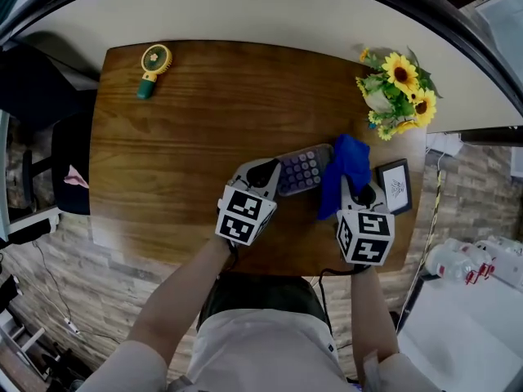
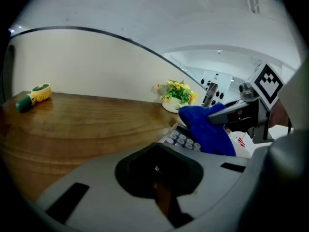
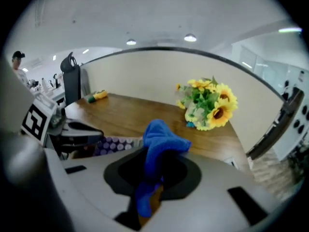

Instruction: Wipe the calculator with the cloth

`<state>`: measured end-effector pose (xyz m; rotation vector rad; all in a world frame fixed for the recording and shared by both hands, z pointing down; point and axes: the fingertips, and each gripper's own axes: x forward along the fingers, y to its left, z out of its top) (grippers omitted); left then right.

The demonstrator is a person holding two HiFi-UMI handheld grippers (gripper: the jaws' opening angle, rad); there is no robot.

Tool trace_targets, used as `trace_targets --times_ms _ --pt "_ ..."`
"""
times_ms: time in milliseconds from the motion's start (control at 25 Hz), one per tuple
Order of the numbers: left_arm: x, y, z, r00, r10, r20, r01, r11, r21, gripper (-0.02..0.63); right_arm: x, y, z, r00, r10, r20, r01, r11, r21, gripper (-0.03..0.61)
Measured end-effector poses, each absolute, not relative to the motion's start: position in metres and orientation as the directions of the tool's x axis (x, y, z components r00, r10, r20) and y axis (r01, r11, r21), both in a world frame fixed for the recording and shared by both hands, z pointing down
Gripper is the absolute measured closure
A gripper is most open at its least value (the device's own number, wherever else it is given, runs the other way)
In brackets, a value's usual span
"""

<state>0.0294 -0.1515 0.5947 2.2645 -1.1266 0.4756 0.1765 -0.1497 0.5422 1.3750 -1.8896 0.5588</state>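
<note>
A grey calculator [image 1: 304,170] with purple keys lies near the table's front edge, and its keys [image 2: 181,140] show in the left gripper view. My left gripper [image 1: 274,178] is shut on its left end. A blue cloth [image 1: 343,170] hangs bunched from my right gripper [image 1: 351,190], which is shut on it. The cloth [image 3: 161,139] rises out of the jaws and droops over the calculator's right end [image 3: 116,144]. In the left gripper view the cloth [image 2: 207,129] covers the far keys. The jaw tips themselves are hidden by the gripper bodies.
A pot of sunflowers [image 1: 398,88] stands at the back right of the wooden table [image 1: 188,137]. A small black framed card [image 1: 395,186] lies right of the cloth. A yellow and green hand fan [image 1: 153,68] lies at the back left.
</note>
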Motion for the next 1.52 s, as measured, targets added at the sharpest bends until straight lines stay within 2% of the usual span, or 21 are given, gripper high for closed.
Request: trace_targets --times_ms 120,200,320,480,680,920,1120,1320,1520 --pt "0.030 -0.152 0.593 0.591 -0.607 0.531 -0.804 -0.492 0.334 0.612 0.148 -0.169 0.518 -0.283 -0.720 0.633 -0.940 0.341 -0.032 0.505" --pt "0.028 -0.152 0.594 0.595 -0.601 0.534 -0.802 -0.490 0.342 0.612 0.121 -0.178 0.519 -0.351 -0.713 0.607 -0.916 0.395 -0.065 0.504" --pt "0.029 -0.153 0.595 0.599 -0.594 0.537 -0.799 -0.491 0.347 0.612 0.082 -0.180 0.539 -0.426 -0.649 0.631 -0.882 0.454 -0.128 0.500" --pt "0.029 -0.152 0.595 0.594 -0.599 0.536 -0.802 -0.488 0.344 0.612 0.055 -0.157 0.575 -0.491 -0.551 0.675 -0.863 0.414 -0.290 0.503" --pt "0.026 -0.151 0.594 0.592 -0.601 0.537 -0.805 -0.483 0.346 0.612 0.053 -0.104 0.585 -0.518 -0.482 0.707 -0.843 0.431 -0.324 0.514" --pt "0.025 -0.153 0.597 0.597 -0.579 0.555 -0.802 -0.425 0.420 0.612 0.069 -0.045 0.601 -0.515 -0.289 0.807 -0.821 0.437 -0.367 0.515" --pt "0.018 -0.143 0.594 0.601 -0.531 0.596 -0.799 -0.392 0.456 0.612 0.086 -0.038 0.573 -0.514 -0.302 0.803 -0.819 0.450 -0.356 0.515" --pt "-0.005 -0.115 0.560 0.571 -0.555 0.605 -0.820 -0.340 0.461 0.612 0.094 -0.049 0.521 -0.556 -0.367 0.746 -0.805 0.462 -0.373 0.514" --pt "-0.021 -0.099 0.507 0.554 -0.603 0.574 -0.831 -0.360 0.424 0.612 0.093 -0.070 0.457 -0.599 -0.442 0.668 -0.776 0.525 -0.349 0.514"
